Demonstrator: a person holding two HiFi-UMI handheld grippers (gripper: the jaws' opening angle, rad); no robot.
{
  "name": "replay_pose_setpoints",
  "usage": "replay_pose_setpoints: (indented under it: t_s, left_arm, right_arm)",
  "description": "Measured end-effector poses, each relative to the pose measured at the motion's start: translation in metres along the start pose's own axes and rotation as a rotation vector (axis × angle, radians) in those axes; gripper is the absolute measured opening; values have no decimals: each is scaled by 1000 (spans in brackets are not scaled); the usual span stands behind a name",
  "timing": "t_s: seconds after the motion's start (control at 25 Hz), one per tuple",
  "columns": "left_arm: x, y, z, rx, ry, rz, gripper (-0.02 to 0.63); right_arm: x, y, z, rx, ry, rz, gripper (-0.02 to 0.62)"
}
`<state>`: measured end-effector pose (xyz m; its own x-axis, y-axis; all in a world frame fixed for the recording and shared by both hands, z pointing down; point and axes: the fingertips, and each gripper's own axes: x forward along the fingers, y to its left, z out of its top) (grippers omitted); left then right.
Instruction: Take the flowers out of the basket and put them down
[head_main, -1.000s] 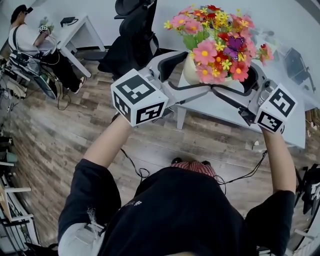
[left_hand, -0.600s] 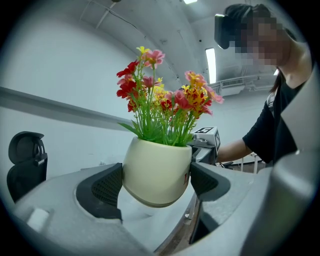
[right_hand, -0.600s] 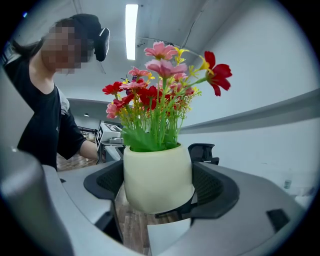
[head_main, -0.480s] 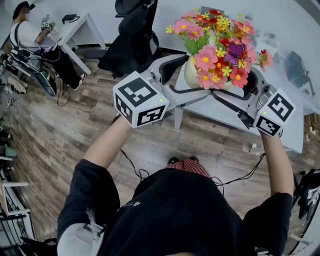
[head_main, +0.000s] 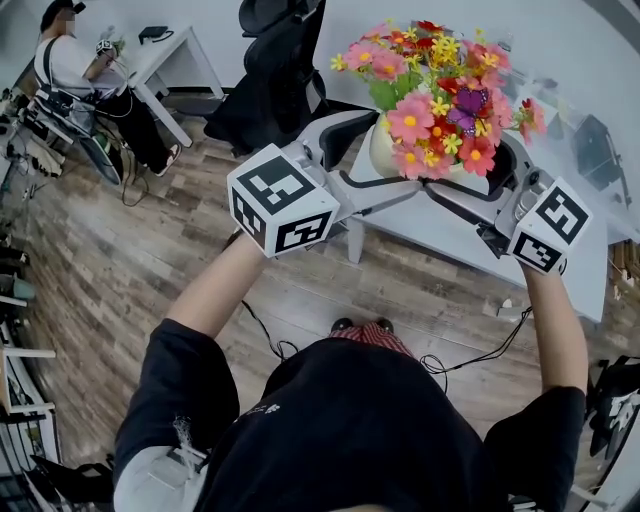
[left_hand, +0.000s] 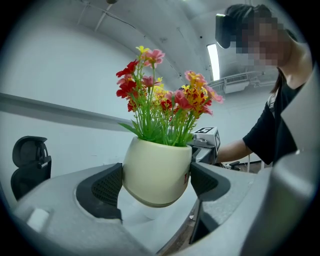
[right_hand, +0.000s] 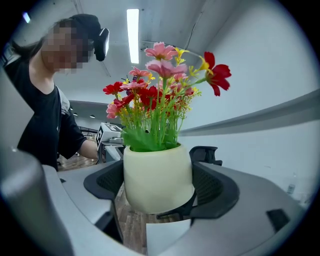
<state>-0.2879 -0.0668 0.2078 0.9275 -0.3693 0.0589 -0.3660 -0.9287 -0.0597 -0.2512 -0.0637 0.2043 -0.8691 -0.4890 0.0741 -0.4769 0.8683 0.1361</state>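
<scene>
Upper right of the head view: the cream rounded pot (head_main: 383, 150) of pink, red and yellow flowers (head_main: 437, 85) hangs above the white table (head_main: 450, 238), the left gripper (left_hand: 156, 182) and right gripper (right_hand: 157, 186) each clamped on its sides.

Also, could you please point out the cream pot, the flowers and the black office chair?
cream pot (left_hand: 156, 172): left gripper view, front of its body.
flowers (head_main: 411, 117): head view, the large pink bloom.
black office chair (head_main: 274, 82): head view, its backrest.
</scene>
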Motion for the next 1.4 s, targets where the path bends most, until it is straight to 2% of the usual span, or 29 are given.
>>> replay_pose_setpoints:
  t_s: [0.96, 1.16, 1.4]
  left_arm:
    - [-11, 1, 1, 7, -5, 95, 436]
    - [-11, 0, 4, -3, -14, 78, 436]
    - [1, 7, -9, 11, 9, 35, 436]
  right_arm:
    - [9, 4, 1, 7, -9, 92, 442]
    - [7, 5, 5, -2, -19, 73, 442]
    - [7, -5, -10, 10, -20, 30, 442]
